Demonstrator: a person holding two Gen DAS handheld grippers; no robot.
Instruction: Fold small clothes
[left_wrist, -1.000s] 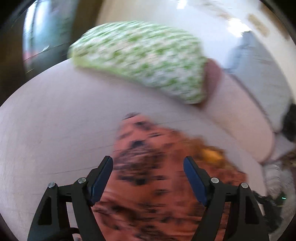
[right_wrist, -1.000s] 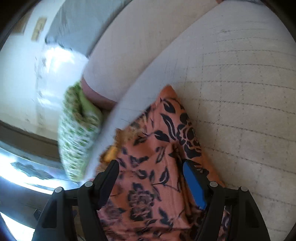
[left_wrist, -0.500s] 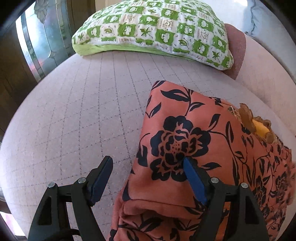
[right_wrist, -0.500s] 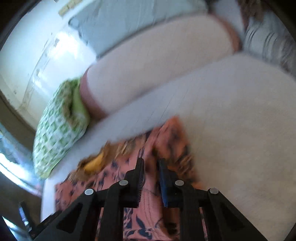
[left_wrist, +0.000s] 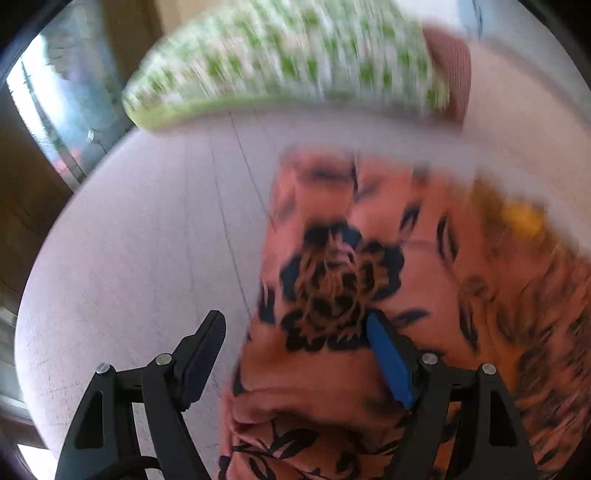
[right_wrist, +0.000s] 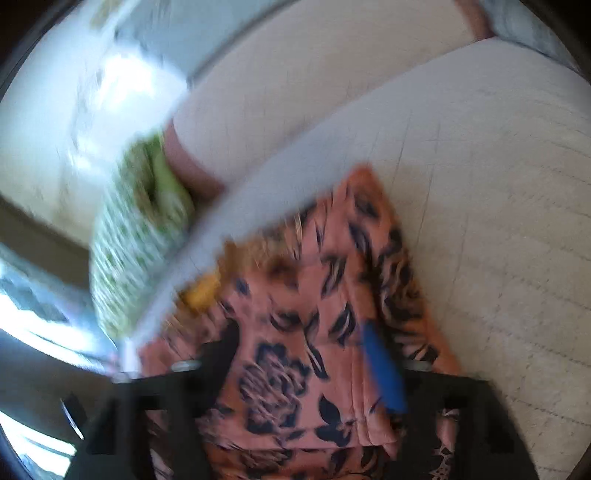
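The orange floral garment (left_wrist: 369, 280) is lying bunched on the quilted cushion (left_wrist: 155, 236), likely light, limp and best pinched at a hem, while left gripper (left_wrist: 295, 332) and right gripper (right_wrist: 299, 347) are hovering wide open, gripping nothing.

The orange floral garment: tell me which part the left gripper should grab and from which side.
Grip the orange floral garment at its left folded edge, coming in from the bare cushion on the left. That edge is bunched and raised, and the open left gripper already straddles it.
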